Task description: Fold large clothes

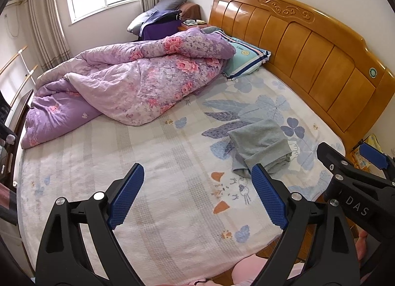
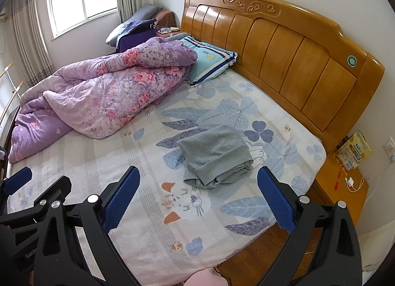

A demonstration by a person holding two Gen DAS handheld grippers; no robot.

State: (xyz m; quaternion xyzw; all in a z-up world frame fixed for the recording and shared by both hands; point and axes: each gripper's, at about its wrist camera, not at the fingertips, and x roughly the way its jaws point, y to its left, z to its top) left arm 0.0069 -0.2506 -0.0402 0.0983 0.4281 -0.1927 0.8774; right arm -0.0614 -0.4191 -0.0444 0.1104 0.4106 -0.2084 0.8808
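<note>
A grey garment (image 1: 261, 146) lies folded into a compact bundle on the floral bed sheet (image 1: 148, 187), near the headboard side. It also shows in the right wrist view (image 2: 216, 154). My left gripper (image 1: 197, 175) is open and empty, held above the bed's near part, short of the garment. My right gripper (image 2: 198, 177) is open and empty, held just in front of the garment's near edge. The right gripper also shows at the right edge of the left wrist view (image 1: 345, 160). The left gripper's blue finger (image 2: 18, 180) shows at the left of the right wrist view.
A crumpled purple floral quilt (image 1: 128, 83) fills the bed's far left. A striped pillow (image 1: 246, 59) lies by the wooden headboard (image 1: 308, 46). A bedside table (image 2: 343, 187) with a snack bag (image 2: 353, 150) and charger stands right of the bed. Wooden floor (image 2: 249, 258) lies below the bed's corner.
</note>
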